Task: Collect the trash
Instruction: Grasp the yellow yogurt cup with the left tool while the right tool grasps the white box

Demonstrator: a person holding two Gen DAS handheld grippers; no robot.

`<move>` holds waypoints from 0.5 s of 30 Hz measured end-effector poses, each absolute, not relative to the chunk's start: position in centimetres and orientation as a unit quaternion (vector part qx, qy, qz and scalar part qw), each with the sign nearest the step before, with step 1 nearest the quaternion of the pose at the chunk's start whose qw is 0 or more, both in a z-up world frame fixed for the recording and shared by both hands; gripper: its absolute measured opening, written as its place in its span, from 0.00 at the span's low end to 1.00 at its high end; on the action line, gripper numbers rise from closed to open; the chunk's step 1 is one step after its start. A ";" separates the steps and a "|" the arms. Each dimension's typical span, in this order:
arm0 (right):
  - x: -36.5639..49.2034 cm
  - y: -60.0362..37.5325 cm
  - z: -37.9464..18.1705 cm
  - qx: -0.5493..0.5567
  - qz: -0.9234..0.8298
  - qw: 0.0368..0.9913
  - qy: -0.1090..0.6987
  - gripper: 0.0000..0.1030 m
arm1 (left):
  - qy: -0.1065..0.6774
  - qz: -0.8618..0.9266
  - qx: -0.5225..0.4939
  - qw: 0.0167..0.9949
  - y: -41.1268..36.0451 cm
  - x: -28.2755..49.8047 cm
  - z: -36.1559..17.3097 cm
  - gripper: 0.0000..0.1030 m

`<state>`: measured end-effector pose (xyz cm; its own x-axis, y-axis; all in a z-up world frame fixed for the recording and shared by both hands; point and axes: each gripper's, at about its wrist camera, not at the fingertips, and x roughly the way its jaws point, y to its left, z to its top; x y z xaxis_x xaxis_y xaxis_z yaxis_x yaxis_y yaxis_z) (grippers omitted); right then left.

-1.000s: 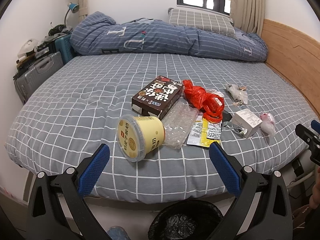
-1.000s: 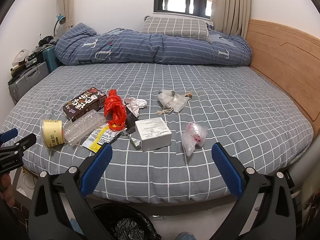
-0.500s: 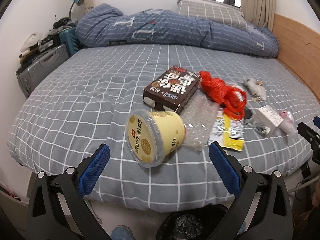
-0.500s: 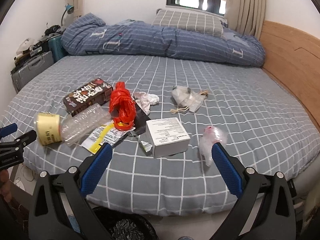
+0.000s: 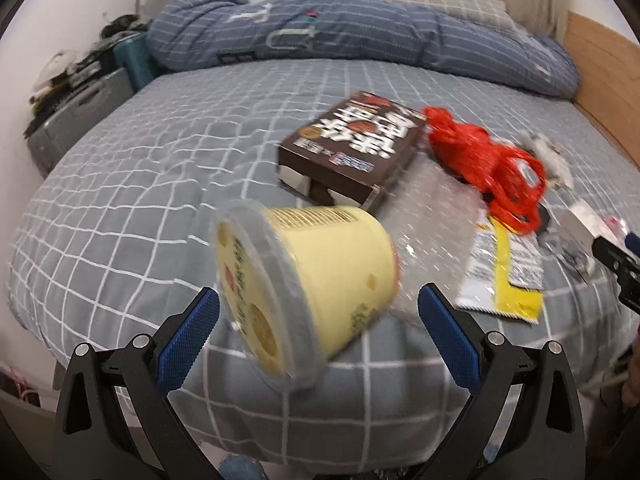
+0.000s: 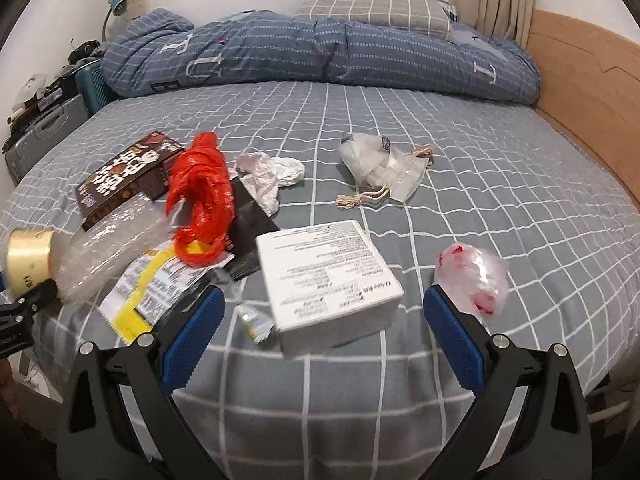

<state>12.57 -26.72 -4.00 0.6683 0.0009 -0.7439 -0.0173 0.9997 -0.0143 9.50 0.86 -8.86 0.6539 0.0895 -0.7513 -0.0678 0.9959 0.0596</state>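
Both hand-held grippers are standing with their blue-padded fingers spread wide apart, gripping nothing. Left hand-held gripper [image 5: 318, 312] is framing a pale yellow, lidded plastic tub [image 5: 304, 284] that is lying on its side near the edge of the grey checked bed [image 5: 160, 184], its clear lid facing the camera; whether the pads are touching it cannot be told, since the view is blurred. Just behind the tub a brown printed cardboard box [image 5: 352, 148] is lying flat, and a crumpled sheet of clear bubble wrap [image 5: 432, 216] is lying beside both. To the right of these, a bunched red plastic bag [image 5: 488, 160] is sitting next to a flat silver-and-yellow foil wrapper [image 5: 504, 268].

Right hand-held gripper [image 6: 322, 322] is hanging over a white rectangular cardboard box [image 6: 328, 276] with small black print, which is resting flat between its fingers without touching them. A small clear plastic bag with red inside [image 6: 474, 280] is lying just beside the right finger. Farther back, a crumpled white tissue [image 6: 268, 174] and a clear drawstring pouch [image 6: 380, 168] are lying apart on the bed. A rolled blue striped duvet [image 6: 320, 52] is stretching across the far side, and a grey suitcase [image 5: 76, 120] is standing beside the bed on the left.
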 end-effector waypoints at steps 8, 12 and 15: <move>14.7 -27.2 -5.9 0.001 0.012 0.905 0.426 0.82 | 0.409 0.062 -0.002 0.910 1.6 10.7 -9.5 0.92; 15.0 -27.1 -6.4 0.004 0.017 0.903 0.430 0.77 | 0.405 0.061 0.001 0.912 1.5 11.0 -9.7 0.86; 14.9 -27.0 -6.4 0.006 0.020 0.905 0.426 0.76 | 0.402 0.061 0.000 0.914 1.5 11.1 -9.9 0.85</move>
<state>14.93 -27.04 -6.42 0.6367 0.0414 -0.7700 -0.0308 0.9991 0.0282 11.11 1.48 -9.86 0.6699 0.1116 -0.7340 -0.1116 0.9925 0.0490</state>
